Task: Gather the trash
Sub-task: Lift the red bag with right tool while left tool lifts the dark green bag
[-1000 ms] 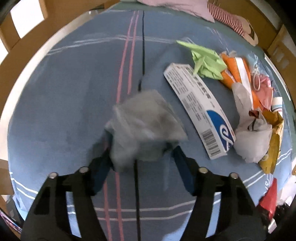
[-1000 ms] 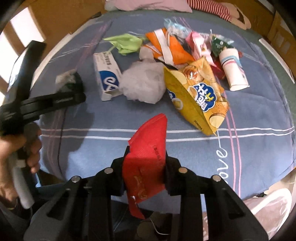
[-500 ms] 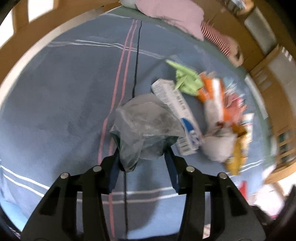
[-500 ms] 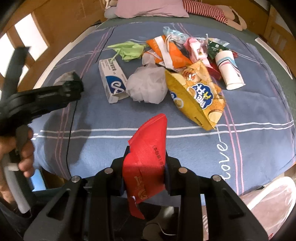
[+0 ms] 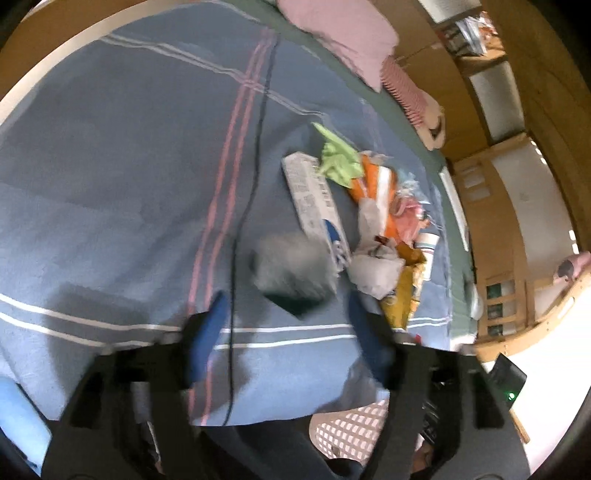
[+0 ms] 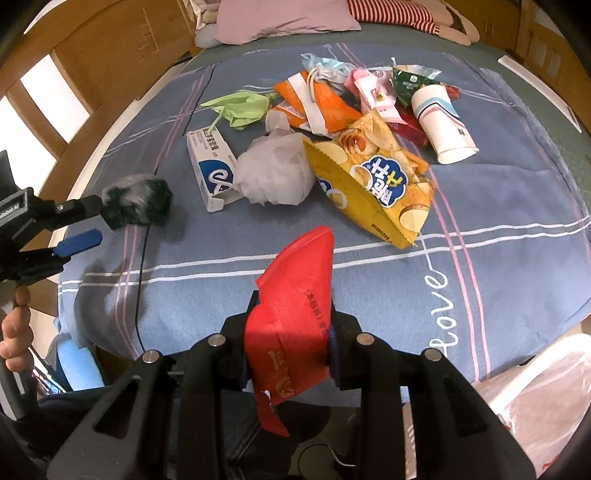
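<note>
My left gripper [image 5: 286,314] is open, its blue-padded fingers wide apart. A crumpled grey plastic wad [image 5: 293,269] is blurred in the air just ahead of them; in the right wrist view it [image 6: 138,201] sits at the tip of one left finger. My right gripper [image 6: 290,325] is shut on a red wrapper [image 6: 295,306] above the near edge of the bed. A trash pile lies on the blue bedsheet [image 6: 480,258]: white and blue box [image 6: 212,168], white plastic wad [image 6: 275,170], yellow chip bag [image 6: 373,177], paper cup [image 6: 443,123], green paper [image 6: 240,107], orange wrapper [image 6: 317,101].
Pink pillow [image 6: 280,16] and a striped soft toy [image 6: 402,13] lie at the bed's head. Wooden bed frame [image 6: 92,74] runs along the left. A white bin with a plastic liner [image 6: 535,398] stands at the lower right. A blue object [image 6: 77,365] is on the floor at left.
My left gripper has opened and let go of the grey plastic wad, and it has swung right toward the bed's near edge. My right gripper still holds the red wrapper.
</note>
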`<state>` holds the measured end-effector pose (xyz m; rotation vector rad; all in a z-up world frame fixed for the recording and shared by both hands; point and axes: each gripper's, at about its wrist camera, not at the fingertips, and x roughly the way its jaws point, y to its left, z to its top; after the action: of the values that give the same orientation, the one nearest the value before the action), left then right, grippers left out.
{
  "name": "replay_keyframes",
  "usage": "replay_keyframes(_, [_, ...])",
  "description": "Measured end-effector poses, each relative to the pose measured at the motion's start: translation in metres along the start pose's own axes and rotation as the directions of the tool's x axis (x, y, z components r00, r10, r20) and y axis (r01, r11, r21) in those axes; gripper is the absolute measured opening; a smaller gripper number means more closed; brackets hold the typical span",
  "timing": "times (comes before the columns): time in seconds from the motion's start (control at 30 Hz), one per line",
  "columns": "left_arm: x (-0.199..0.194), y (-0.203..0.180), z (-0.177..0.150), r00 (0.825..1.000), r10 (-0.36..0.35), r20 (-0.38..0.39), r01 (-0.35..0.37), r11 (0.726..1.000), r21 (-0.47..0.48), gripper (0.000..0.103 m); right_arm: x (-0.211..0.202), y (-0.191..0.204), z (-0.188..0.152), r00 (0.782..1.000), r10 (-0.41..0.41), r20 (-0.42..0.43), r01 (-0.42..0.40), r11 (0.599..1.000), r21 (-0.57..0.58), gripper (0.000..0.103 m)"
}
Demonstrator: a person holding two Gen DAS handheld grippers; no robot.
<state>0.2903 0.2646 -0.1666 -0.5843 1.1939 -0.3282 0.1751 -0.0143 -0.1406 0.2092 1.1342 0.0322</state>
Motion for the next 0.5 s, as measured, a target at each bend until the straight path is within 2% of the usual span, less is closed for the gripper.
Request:
replay_keyframes(0.1, [0.008, 0.011, 0.003, 0.997, 0.073, -0.002, -0.073, 0.996, -0.047, 0.081, 0.001, 0.0, 0.0, 1.0, 0.005, 0.0, -0.005, 1.0, 0.007, 0.032])
replay_keyframes(0.13, [0.01, 0.01, 0.004, 0.993, 0.115, 0.022, -0.114, 0.992, -0.054, 0.081, 0.001, 0.0, 0.0, 1.0, 0.005, 0.002, -0.005, 1.0, 0.007, 0.032])
replay_keyframes(0.2, [0.011, 0.0, 0.003, 0.987, 0.152, 0.052, -0.151, 0.988, -0.02, 0.081, 0.0, 0.0, 0.0, 1.0, 0.004, 0.006, -0.004, 1.0, 0.006, 0.032])
replay_keyframes(0.37, [0.024, -0.034, -0.009, 0.991, 0.127, 0.039, -0.131, 0.977, 0.169, 0.084, -0.003, -0.005, 0.0, 1.0, -0.009, 0.021, 0.009, 1.0, 0.019, 0.032])
replay_keyframes(0.5, [0.055, -0.044, -0.003, 0.991, 0.135, 0.011, -0.135, 0.974, 0.185, 0.084, -0.006, -0.009, 0.0, 1.0, -0.016, 0.026, 0.015, 0.999, 0.032, 0.032])
